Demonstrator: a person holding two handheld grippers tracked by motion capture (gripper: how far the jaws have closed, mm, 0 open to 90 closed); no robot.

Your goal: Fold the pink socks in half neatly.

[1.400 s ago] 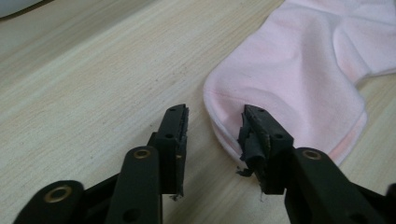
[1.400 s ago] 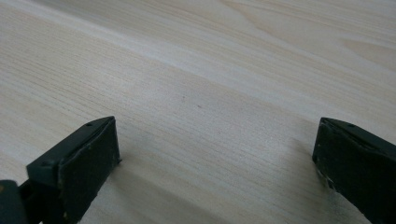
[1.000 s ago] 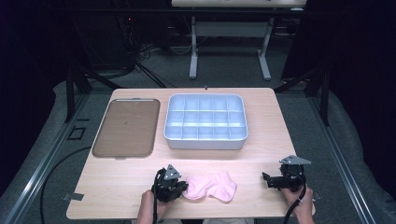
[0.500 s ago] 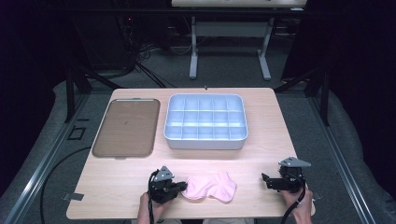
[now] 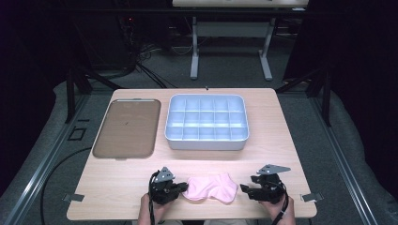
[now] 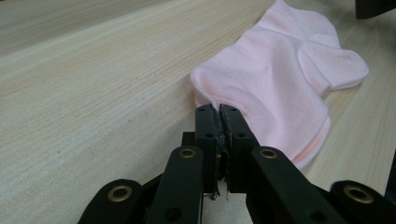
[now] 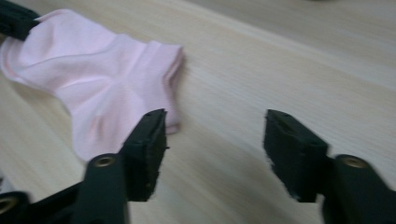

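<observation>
Left fingers (image 6: 219, 109) pinch the pink sock (image 6: 280, 79) — right fingers (image 7: 212, 140), just closing, stand apart.

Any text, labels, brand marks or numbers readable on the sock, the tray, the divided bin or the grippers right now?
None can be read.
Pink sock: plain fabric, no print or tag showing.
Brown tray: no lettering visible.
White divided bin: no label visible.
Left gripper and right gripper: black fingers with brass rivets, no markings.

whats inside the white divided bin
The bin shows bare compartments with nothing in them, as far as the high view reaches. The near wall hides the floor of the front row, so something small and flat there could not be seen.
</observation>
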